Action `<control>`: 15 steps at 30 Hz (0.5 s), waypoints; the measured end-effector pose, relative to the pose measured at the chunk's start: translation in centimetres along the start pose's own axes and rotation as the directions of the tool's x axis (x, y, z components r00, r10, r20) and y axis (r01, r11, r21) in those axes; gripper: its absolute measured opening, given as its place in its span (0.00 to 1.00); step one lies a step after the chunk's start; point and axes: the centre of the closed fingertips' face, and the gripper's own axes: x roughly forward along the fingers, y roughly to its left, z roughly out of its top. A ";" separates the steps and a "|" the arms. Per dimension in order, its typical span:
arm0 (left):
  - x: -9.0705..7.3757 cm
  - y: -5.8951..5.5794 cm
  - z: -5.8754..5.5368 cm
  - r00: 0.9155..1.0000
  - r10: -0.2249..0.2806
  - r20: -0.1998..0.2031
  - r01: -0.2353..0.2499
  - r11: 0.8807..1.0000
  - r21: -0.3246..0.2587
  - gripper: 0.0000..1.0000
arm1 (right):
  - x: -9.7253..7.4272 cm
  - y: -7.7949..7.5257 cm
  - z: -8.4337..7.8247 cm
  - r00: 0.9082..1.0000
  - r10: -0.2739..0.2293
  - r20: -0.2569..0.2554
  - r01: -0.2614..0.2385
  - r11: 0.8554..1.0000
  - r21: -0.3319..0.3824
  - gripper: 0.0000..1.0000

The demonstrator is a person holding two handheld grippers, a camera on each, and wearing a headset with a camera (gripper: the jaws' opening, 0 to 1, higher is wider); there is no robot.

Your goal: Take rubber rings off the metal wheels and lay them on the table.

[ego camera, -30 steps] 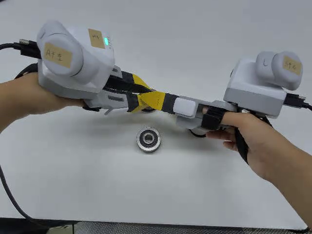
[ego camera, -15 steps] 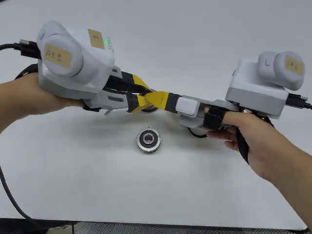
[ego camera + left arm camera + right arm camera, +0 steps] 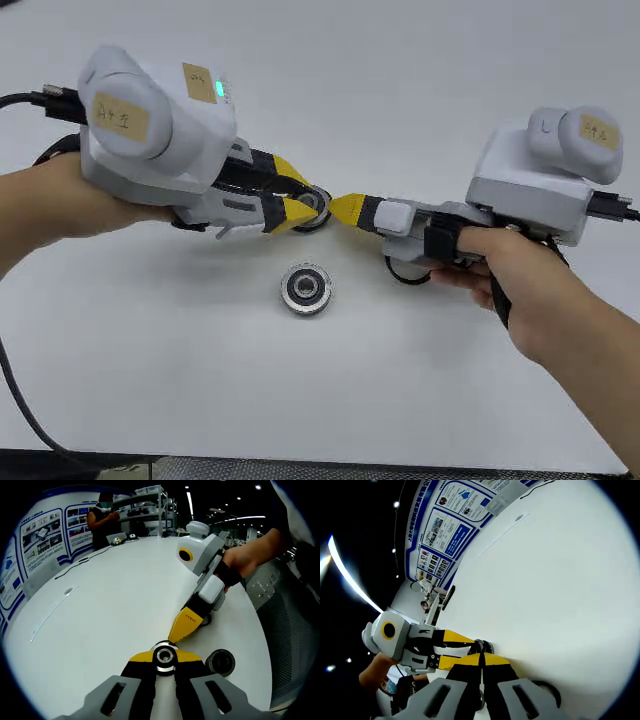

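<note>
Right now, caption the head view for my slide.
Left gripper clamps a metal wheel, shut right gripper faces it, second wheel lies on the table.

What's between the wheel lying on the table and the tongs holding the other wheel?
Nothing: in the head view, bare table lies between the loose wheel and the left tongs gripping the other wheel.
</note>
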 end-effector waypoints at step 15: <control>0.0 0.0 0.0 1.000 -0.002 0.002 0.002 1.000 0.009 0.13 | 0.0 0.8 0.1 1.000 -0.014 -0.014 0.014 0.999 -0.038 0.01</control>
